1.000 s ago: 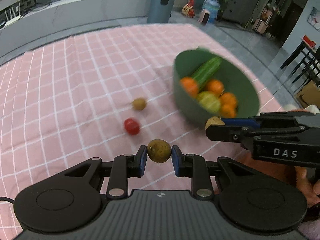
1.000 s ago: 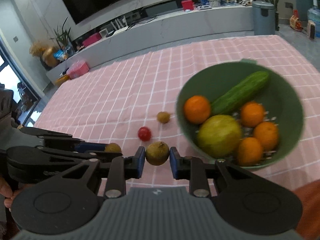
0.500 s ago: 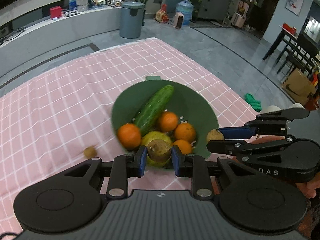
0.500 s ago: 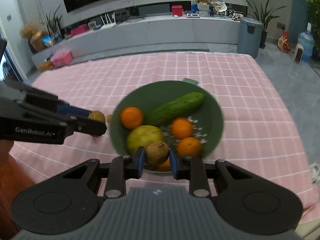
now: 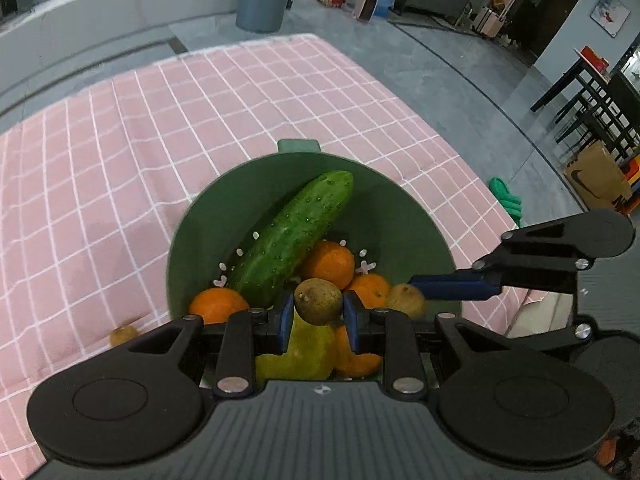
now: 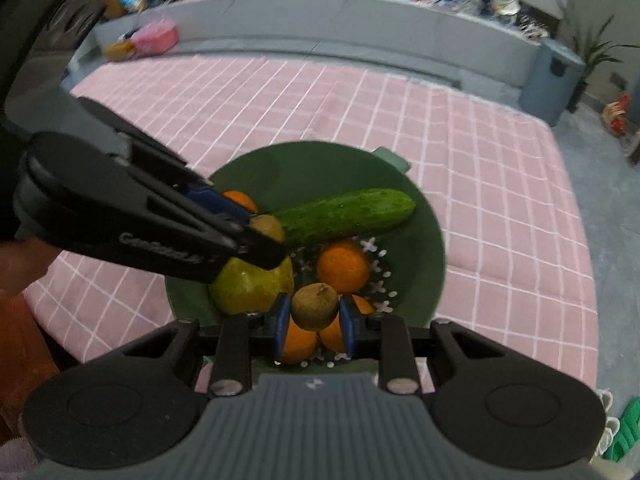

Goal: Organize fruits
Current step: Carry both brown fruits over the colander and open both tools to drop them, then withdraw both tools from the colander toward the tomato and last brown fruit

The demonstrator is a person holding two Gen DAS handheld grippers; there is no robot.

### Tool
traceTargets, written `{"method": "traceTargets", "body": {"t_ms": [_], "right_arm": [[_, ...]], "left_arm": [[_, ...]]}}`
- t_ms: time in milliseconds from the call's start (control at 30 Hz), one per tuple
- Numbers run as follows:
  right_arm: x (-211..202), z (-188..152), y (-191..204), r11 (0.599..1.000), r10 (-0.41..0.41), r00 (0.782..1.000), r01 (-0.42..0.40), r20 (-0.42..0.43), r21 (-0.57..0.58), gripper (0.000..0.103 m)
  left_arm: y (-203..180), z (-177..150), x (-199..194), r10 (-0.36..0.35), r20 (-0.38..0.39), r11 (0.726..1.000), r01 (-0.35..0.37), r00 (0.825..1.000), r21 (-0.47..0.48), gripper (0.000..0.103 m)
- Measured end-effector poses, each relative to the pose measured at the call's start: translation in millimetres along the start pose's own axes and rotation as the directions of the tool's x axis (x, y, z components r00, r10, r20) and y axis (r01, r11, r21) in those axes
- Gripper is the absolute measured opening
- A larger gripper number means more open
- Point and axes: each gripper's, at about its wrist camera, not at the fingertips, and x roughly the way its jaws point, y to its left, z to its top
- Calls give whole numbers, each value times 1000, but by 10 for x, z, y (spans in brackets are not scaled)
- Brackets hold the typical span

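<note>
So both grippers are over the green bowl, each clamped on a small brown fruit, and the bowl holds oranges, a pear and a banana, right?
Not quite: there is no banana. The long item in the green bowl is a cucumber, clear in the left wrist view. The rest holds: left gripper and right gripper each clamp a small brown fruit.

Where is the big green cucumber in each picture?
Left wrist view: the cucumber lies slanted in the green bowl, just above the middle.
Right wrist view: the cucumber lies almost level across the bowl, near the middle.
Shared landmark: the yellow-green pear below it.
</note>
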Motion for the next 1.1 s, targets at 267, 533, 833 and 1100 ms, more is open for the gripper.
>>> {"method": "traceTargets", "body": {"t_ms": [267, 533, 833, 1100], "right_arm": [[291, 125, -11, 998, 29, 997, -33, -70, -59, 22], [455, 187, -5, 996, 47, 993, -56, -110, -72, 22], [406, 194, 9, 995, 38, 995, -46, -92, -83, 34], [183, 195, 111, 999, 6, 998, -9, -57, -47, 36]], "left_arm": [[72, 76, 225, -14, -38, 1000, 14, 999, -19, 30], [101, 88, 275, -19, -48, 1000, 18, 999, -20, 31], [117, 79, 2, -12, -7, 1000, 12, 1000, -19, 39], [81, -4, -367, 62, 32, 997, -64, 998, 43, 39]]}}
